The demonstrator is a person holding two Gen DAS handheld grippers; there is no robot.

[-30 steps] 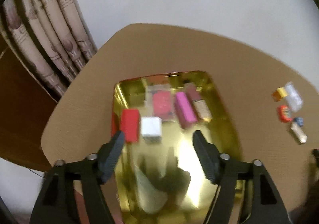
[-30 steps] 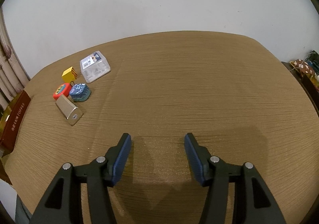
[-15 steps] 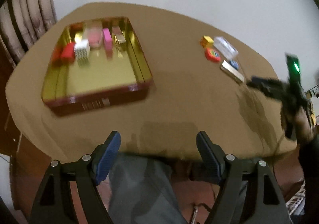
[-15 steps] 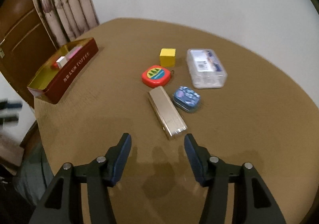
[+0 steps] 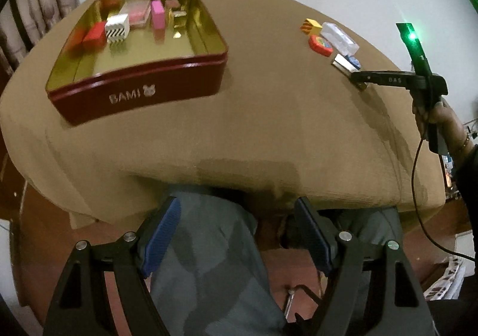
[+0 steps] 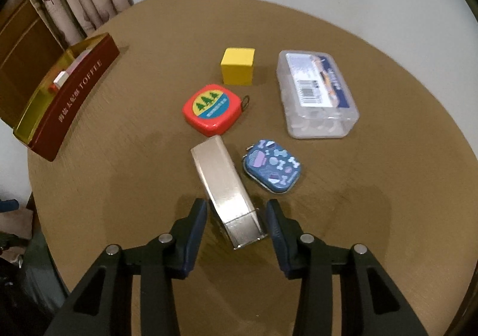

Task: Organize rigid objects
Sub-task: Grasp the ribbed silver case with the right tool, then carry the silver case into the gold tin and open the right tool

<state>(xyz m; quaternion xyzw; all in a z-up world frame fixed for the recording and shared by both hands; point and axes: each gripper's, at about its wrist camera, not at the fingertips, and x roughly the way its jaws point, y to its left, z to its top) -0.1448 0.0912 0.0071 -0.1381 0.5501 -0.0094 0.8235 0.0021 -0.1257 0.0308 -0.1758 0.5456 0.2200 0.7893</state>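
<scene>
Silver, the long metal box (image 6: pixel 226 189) lay on our brown table (image 6: pixel 388 186) between the parted, untouching jaws of our right gripper (image 6: pixel 236 221), while our left gripper (image 5: pixel 237 236) hung wide open, empty, off the table's edge.

I am reading "BAMI" on my red tin (image 5: pixel 136 93) and "TOFFEE" along its other side; the letters "BAS" are showing on my right gripper (image 5: pixel 357 76), seen from the left wrist camera.
</scene>
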